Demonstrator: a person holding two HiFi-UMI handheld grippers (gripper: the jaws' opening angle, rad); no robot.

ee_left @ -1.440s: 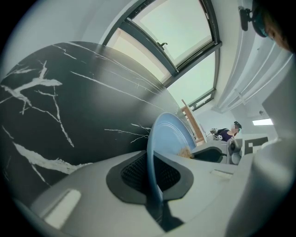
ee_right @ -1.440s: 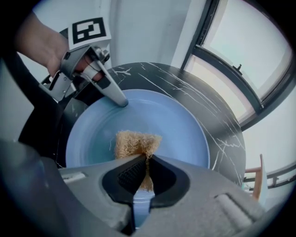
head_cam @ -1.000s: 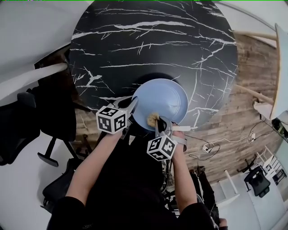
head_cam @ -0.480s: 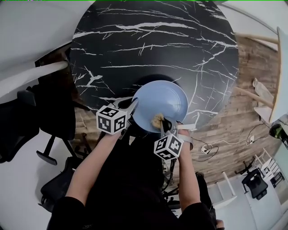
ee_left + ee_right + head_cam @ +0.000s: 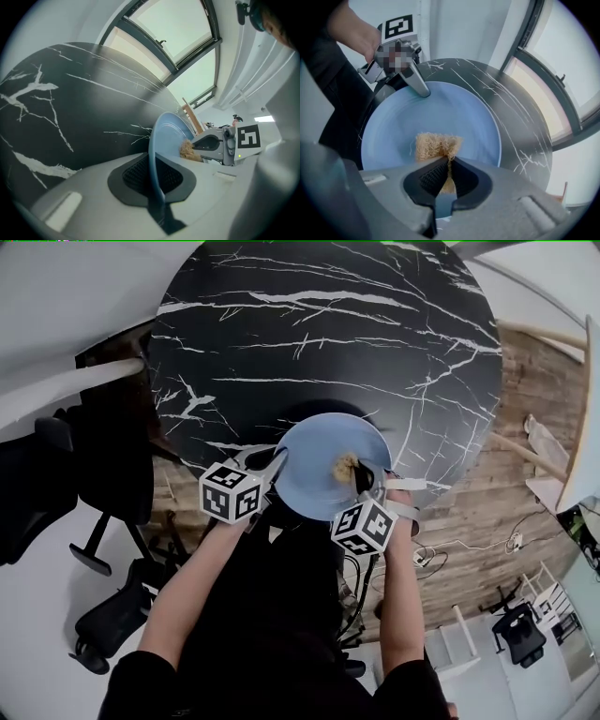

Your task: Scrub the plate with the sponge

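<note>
Black marble with white veins makes up the round table (image 5: pixel 309 334) in the head view. The blue plate (image 5: pixel 314 474) lies at its near edge, and the rest of the top beyond it is open. The left gripper (image 5: pixel 277 461) meets the plate's left rim. The right gripper (image 5: pixel 361 479) stands over the plate's right half with the tan sponge (image 5: pixel 345 465) at its tip. Dark chairs (image 5: pixel 56 484) crowd the left of the table, and wood floor (image 5: pixel 525 409) shows to the right. The only print is the black-and-white square markers on the two cubes (image 5: pixel 232 491).

In the left gripper view, the jaws pinch the plate's (image 5: pixel 164 136) rim, which runs edge-on between the ribbed pads. The sponge (image 5: pixel 187 150) rests on the plate's face at the right gripper's tip (image 5: pixel 206 143). Open table (image 5: pixel 70 103) spreads to the left, up to a window (image 5: pixel 183 33).

In the right gripper view, the jaws are pressed onto the sponge (image 5: pixel 436 145), nearly meeting. The sponge's free end fans out and touches the plate (image 5: pixel 454 112) near its middle. The left gripper's tip (image 5: pixel 423 91) sits on the far-left rim. A band of table (image 5: pixel 511 122) curves round the plate's right and far sides. At the left the plate reaches the table's edge.
</note>
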